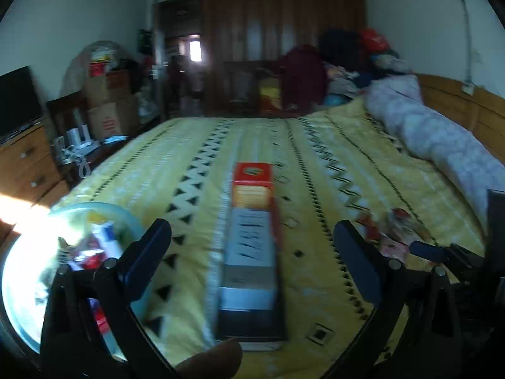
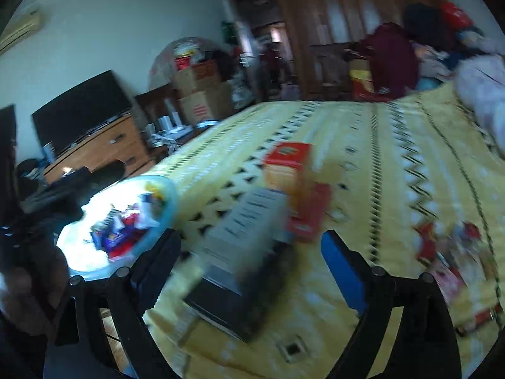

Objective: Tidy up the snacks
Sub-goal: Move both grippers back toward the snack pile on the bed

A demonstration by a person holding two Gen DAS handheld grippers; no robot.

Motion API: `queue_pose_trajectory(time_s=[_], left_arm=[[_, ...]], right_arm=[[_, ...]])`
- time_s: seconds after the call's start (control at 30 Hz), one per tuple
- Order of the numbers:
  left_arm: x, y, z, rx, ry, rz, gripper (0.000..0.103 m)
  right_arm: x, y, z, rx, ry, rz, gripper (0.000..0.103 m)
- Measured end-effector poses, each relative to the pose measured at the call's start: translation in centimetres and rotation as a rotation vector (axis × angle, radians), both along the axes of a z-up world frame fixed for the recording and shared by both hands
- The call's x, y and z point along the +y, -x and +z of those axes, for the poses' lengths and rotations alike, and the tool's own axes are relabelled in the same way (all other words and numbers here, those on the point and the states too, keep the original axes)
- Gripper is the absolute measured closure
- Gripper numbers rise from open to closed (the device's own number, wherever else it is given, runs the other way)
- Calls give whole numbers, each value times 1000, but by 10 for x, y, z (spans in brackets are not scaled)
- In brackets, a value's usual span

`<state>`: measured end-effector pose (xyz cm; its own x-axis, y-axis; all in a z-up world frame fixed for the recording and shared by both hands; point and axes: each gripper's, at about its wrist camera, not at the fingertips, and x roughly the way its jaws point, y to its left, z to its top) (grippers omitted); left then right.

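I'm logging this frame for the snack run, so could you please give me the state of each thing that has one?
Left gripper: open, empty, fingers either side of the box.
Right gripper: open, empty.
Long box: lying flat on the bedspread, looks closed.
Blue bowl: upright, holding wrapped snacks.
Loose snack packets: scattered on the bedspread, outside the bowl.
Television: screen dark.

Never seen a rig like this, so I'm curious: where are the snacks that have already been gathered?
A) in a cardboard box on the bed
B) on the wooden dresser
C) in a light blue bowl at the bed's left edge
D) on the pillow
C: the light blue bowl at the left edge of the yellow bedspread holds a heap of colourful snack packets.
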<state>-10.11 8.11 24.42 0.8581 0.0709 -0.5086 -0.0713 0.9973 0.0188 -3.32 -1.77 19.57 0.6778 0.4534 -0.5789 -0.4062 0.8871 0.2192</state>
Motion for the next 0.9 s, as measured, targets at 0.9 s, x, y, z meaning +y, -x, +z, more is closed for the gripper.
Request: queue_pose_trajectory(time_s=[0.9], left_arm=[[-76, -113, -244, 401, 33, 21, 0]], right_arm=[[-175, -52, -191, 161, 152, -167, 0]])
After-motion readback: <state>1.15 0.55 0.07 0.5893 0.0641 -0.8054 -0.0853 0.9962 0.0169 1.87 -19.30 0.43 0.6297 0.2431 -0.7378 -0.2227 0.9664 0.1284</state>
